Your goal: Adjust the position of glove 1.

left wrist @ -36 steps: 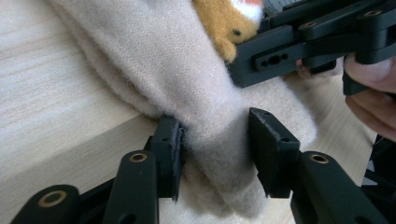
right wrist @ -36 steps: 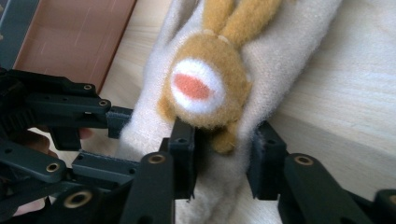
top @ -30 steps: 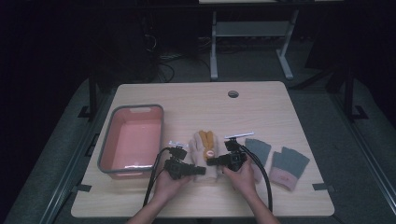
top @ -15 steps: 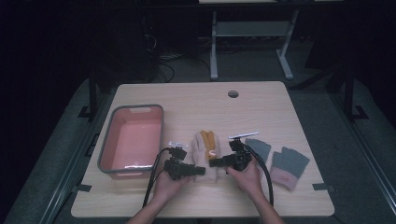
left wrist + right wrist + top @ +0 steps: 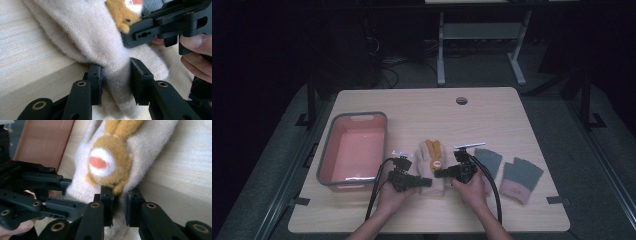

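A cream woolly mitten (image 5: 432, 159) with an orange animal face (image 5: 107, 162) lies flat on the wooden table (image 5: 422, 107), cuff toward the person. My left gripper (image 5: 116, 85) reaches in from the mitten's left, and its jaws have just been closing on a fold of cream cuff fabric (image 5: 115, 75) that its pads now squeeze. My right gripper (image 5: 120, 206) comes from the other side. Its jaws have just been closing too and pinch the cuff edge just below the face. In the high view the left gripper (image 5: 427, 182) and the right gripper (image 5: 440, 174) meet at the cuff.
A pink tub with a grey rim (image 5: 359, 115) stands left of the mitten. Right of it lie a dark grey glove (image 5: 488, 161) and a grey glove with a pink cuff (image 5: 521, 179). A cable hole (image 5: 461, 100) sits near the table's far edge.
Both hands stay at the mitten's near end. The right gripper has edged slightly back toward the mitten. The mitten has not moved.
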Demonstrator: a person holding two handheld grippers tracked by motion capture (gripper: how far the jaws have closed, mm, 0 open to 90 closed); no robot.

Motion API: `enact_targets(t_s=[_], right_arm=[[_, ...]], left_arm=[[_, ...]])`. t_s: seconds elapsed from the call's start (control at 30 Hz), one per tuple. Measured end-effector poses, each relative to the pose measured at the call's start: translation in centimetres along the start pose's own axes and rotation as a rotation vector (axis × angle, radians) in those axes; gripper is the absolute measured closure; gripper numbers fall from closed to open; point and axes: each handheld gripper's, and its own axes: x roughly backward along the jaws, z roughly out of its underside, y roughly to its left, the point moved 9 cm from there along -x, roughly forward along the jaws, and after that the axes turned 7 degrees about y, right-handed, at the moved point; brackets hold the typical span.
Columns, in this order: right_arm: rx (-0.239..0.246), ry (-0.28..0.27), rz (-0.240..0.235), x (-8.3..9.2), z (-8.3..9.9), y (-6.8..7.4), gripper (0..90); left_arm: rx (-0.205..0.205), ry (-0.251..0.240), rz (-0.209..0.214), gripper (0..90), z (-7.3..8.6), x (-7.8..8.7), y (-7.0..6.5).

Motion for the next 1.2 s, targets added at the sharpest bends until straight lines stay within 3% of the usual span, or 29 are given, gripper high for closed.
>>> enact_targets(t_s=[0.4,1.2], right_arm=[[0.020,-0.013,-0.029,1.1,-0.4,0.6,82.1],[0.084,-0.057,-0.062,3.3,-1.3,3.6,82.4]], left_arm=[[0.001,-0.019,0.033,66.8,-0.4,0.6,-0.3],[-0.064,-0.068,0.060,66.9,-1.6,4.0,-1.9]])
